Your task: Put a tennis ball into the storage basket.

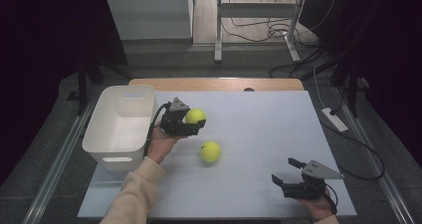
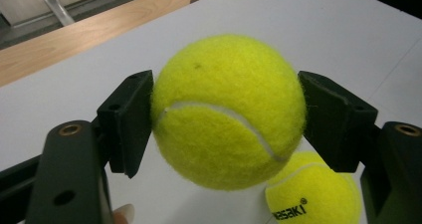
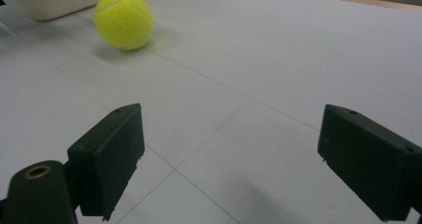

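The left claw (image 1: pixel 195 125) is pinching a ball (image 1: pixel 195 116) just above the table (image 1: pixel 259 119) beside the bin (image 1: pixel 121 126), while the right claw (image 1: pixel 284 170) is resting spread wide, well apart from the second ball (image 1: pixel 210 151)

Fuzzy yellow tennis ball (image 2: pixel 226 112) clamped between left gripper (image 2: pixel 226 119) fingers, raised above table.

Even overhead light brightens the bench (image 1: pixel 259 134); the high view's edges fall into darkness. Soft shadows lie under the balls (image 1: pixel 210 151). Close claw views are slightly soft.
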`<act>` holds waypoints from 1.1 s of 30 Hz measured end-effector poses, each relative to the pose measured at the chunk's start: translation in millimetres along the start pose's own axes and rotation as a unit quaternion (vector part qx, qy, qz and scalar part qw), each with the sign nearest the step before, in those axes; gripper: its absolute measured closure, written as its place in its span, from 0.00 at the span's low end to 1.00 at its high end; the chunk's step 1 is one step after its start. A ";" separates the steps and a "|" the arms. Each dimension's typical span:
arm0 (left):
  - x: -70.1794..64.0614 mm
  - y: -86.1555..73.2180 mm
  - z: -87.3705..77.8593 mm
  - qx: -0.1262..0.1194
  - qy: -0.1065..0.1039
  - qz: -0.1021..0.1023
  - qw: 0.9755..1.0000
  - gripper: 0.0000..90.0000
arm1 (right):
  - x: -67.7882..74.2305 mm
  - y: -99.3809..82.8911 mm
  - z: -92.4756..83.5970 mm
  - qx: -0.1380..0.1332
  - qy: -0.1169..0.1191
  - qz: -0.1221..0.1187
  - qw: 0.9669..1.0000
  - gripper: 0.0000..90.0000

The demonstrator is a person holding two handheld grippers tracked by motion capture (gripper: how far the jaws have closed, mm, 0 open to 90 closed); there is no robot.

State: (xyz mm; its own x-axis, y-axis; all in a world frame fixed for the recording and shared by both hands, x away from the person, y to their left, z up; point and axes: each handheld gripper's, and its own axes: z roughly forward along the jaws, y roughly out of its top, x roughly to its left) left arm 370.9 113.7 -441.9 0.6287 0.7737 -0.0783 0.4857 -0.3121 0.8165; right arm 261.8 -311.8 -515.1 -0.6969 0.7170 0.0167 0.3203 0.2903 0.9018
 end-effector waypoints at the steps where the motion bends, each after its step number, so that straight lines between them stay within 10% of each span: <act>1: -0.3 0.5 -0.9 -0.002 0.000 0.001 1.000 0.30 | 0.0 0.0 0.0 0.000 0.000 0.000 1.000 0.12; 33: -4.9 12.4 -29.6 -0.049 -0.010 0.002 0.999 0.30 | -0.4 -0.2 0.0 -0.001 -0.001 0.000 1.000 0.12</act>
State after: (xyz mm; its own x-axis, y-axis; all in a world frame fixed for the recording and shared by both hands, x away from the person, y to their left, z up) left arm 355.7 122.3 -414.4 0.6432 0.7610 -0.0852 0.4213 -0.2588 0.8692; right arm 262.0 -312.1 -515.3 -0.6952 0.7187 0.0162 0.3198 0.2890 0.9023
